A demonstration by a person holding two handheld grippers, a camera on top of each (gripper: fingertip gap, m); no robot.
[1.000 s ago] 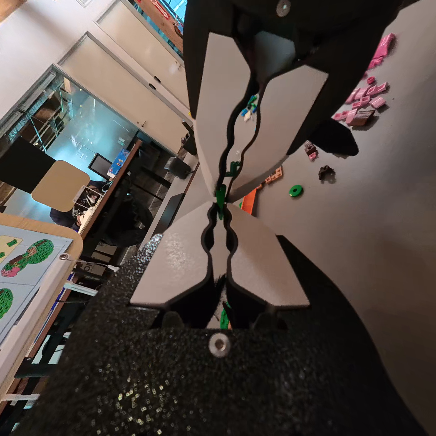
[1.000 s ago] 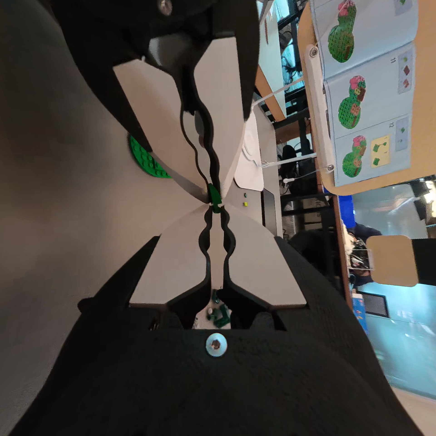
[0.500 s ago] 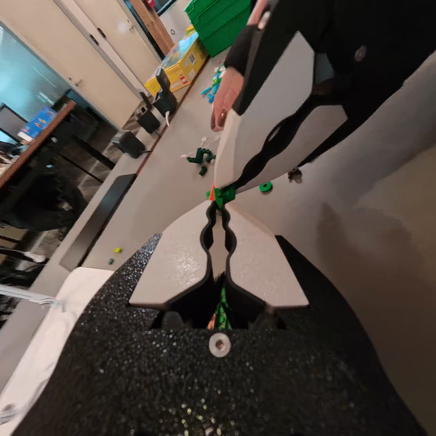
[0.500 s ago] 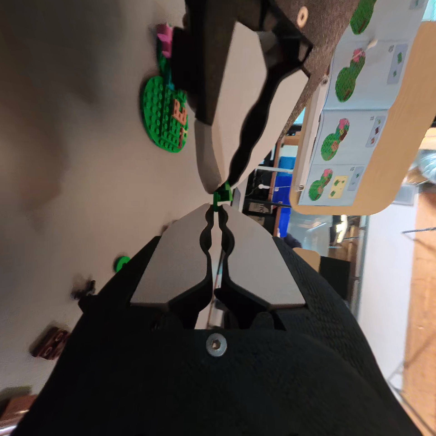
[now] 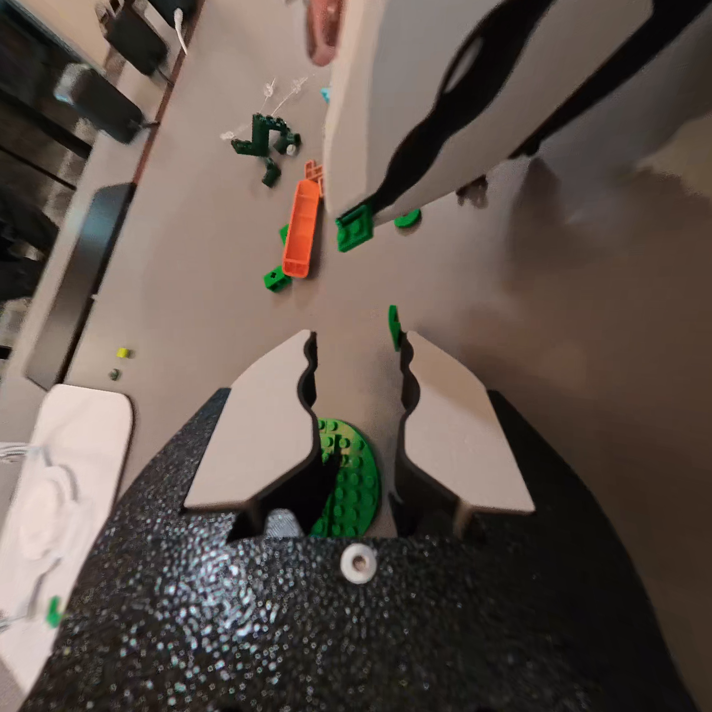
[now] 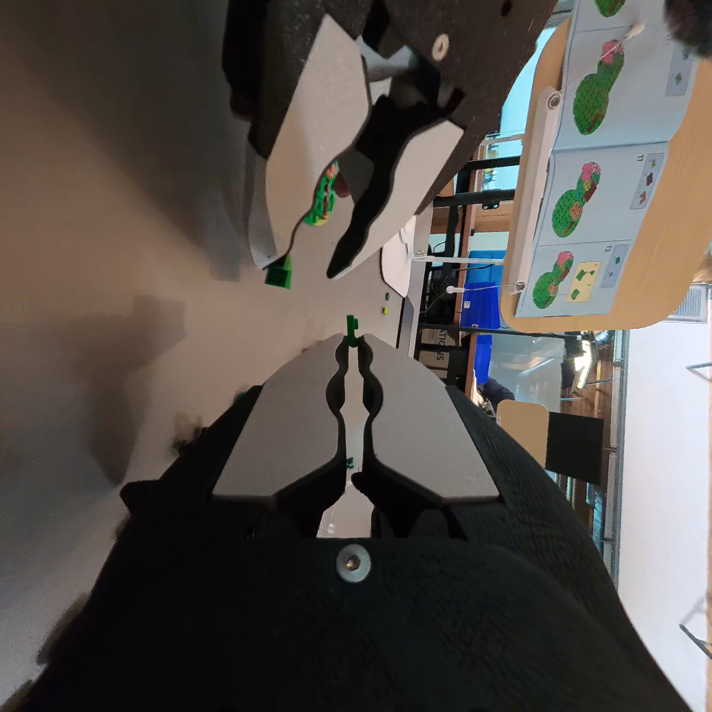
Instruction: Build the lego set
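1. Jaws of the left gripper (image 5: 358, 335) are seen spread wide apart in the left wrist view, with nothing clamped between them. A small green plastic piece (image 5: 393, 327) lies against the tip of one finger; whether it is clinging there or dropping away cannot be told.
2. Below that gripper, a round green studded baseplate (image 5: 346, 474) rests on the grey table (image 5: 501, 346). A long orange plastic brick (image 5: 302, 231) lies farther off among loose green parts.
3. Opposite, the right gripper (image 5: 358, 210) is clenched on a small green square plastic plate (image 5: 354, 231), pinched by one edge at the very fingertips.
4. In the right wrist view, the right gripper's jaws are drawn almost together, and the plate (image 6: 351, 331) is seen edge-on, jutting past the tips. The left gripper (image 6: 302, 267) hangs released above, the small piece (image 6: 279, 273) at one fingertip.
5. An open paper instruction booklet (image 6: 601, 192) is clipped to a wooden board at the side.
6. The plate is judged very light, rigid and smooth-sided, so it could easily be twisted out of so shallow a pinch. A hold across two opposite edges, studs left clear, is judged best for pressing it down.
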